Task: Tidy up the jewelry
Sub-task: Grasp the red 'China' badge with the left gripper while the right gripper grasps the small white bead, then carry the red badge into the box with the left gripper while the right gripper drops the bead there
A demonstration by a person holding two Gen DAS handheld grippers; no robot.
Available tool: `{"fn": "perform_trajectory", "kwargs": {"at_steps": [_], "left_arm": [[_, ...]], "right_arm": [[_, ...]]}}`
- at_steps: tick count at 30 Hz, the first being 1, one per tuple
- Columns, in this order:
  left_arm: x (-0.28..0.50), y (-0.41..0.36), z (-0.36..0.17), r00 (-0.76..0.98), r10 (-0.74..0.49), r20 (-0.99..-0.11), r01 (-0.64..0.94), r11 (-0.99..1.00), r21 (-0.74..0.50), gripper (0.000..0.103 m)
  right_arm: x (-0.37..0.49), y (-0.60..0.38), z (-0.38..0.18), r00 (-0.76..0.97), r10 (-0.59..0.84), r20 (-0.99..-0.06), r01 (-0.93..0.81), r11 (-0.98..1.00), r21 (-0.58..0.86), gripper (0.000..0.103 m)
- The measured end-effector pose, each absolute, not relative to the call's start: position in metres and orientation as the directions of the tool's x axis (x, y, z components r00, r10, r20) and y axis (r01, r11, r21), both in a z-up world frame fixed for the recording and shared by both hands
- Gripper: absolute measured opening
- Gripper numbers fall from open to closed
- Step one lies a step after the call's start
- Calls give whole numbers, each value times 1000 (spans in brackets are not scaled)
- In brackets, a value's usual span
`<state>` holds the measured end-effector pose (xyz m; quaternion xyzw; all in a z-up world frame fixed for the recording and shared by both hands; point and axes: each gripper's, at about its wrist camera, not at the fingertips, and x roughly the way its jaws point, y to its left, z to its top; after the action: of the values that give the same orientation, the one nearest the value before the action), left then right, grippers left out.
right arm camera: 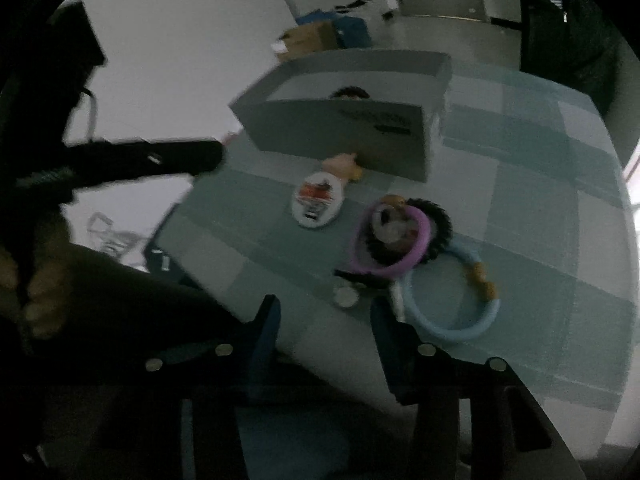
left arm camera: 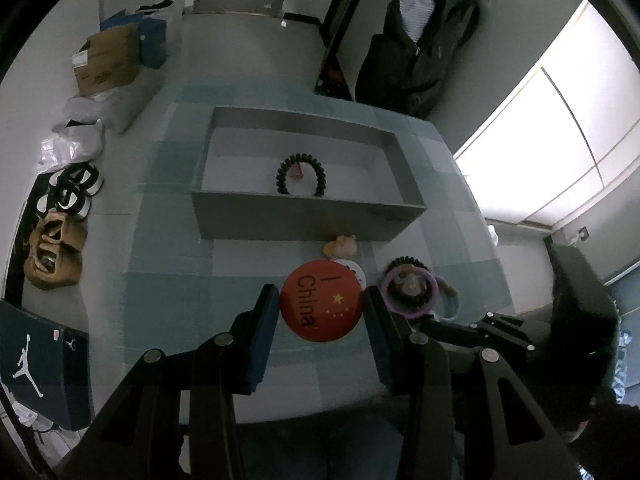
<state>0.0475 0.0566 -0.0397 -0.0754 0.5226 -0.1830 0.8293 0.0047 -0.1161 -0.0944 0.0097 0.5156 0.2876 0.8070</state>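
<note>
My left gripper (left arm camera: 322, 306) is shut on a round red badge (left arm camera: 322, 306) with "China" and yellow stars, held above the table in front of the grey box (left arm camera: 308, 220). A black spiral hair tie (left arm camera: 301, 174) lies inside the box. On the checked cloth (left arm camera: 168, 280) lie a white badge (right arm camera: 318, 199), a small peach charm (right arm camera: 344, 165), a purple ring (right arm camera: 390, 240) over a black hair tie, and a light blue ring (right arm camera: 452, 292). My right gripper (right arm camera: 324, 312) is open and empty, just in front of a small silver piece (right arm camera: 346, 296).
The table's left edge drops to a floor with shoes (left arm camera: 60, 216), cardboard boxes (left arm camera: 108, 60) and a blue shoe box (left arm camera: 44, 364). A black jacket (left arm camera: 416, 48) hangs behind the table. The left arm (right arm camera: 140, 164) shows dark in the right wrist view.
</note>
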Motion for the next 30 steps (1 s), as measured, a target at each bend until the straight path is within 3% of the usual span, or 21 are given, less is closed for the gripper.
{"fn": "perform_trajectory", "kwargs": {"at_steps": [3,4,6,13,30], "left_arm": [[49,60,-38,391,-388,-834,220,920,-325,37],[49,60,-38,392,-388,-834,219,920,-325,37],[49,61,-39,391,-386,-836,214,921,-325,37],[49,67,-36,402,-395,-826,201,918,-342,37],[53,62,-21,483,-419,-769,200,908,-368,37]], "right_arm": [[5,-111,-96,325,444,-835,-464,844,268,35],[4,-108,-96,331,430,-840,-478,844,244,20],[3,-102,-98,343,398,-851,-493,847,197,11],[-1,-89,-95,362,380,-851,-521,840,154,10],[18,-112,-44,345,621,-704,-505,755,418,10]]}}
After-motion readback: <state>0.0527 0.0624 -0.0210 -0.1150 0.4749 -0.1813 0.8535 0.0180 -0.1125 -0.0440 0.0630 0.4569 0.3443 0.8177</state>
